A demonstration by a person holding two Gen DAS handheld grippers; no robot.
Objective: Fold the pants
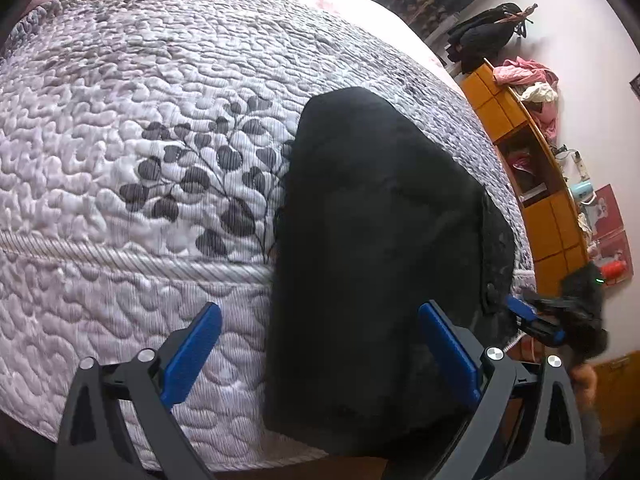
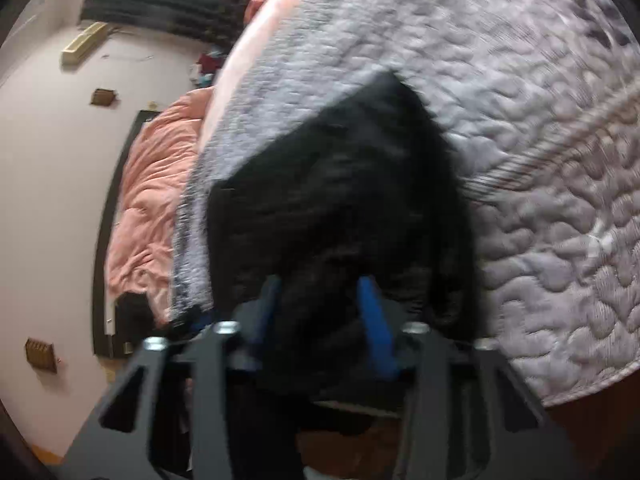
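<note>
The black pants point(image 1: 372, 240) lie folded lengthwise on the quilted bedspread point(image 1: 140, 100), reaching from the bed's near edge toward the far side. My left gripper point(image 1: 320, 320) is open above the pants' near left edge, its right finger over the fabric, its left finger over the quilt. My right gripper point(image 1: 520, 312) shows at the pants' right edge. In the blurred right wrist view the pants point(image 2: 340, 200) fill the middle, and the right gripper point(image 2: 324, 312) has dark fabric between its blue fingers; the jaws stand partly apart.
An orange wooden cabinet point(image 1: 536, 184) with clothes on top stands beside the bed. A pink blanket point(image 2: 152, 200) lies at the bed's far side. The bed's near edge point(image 1: 240, 456) runs under my left gripper.
</note>
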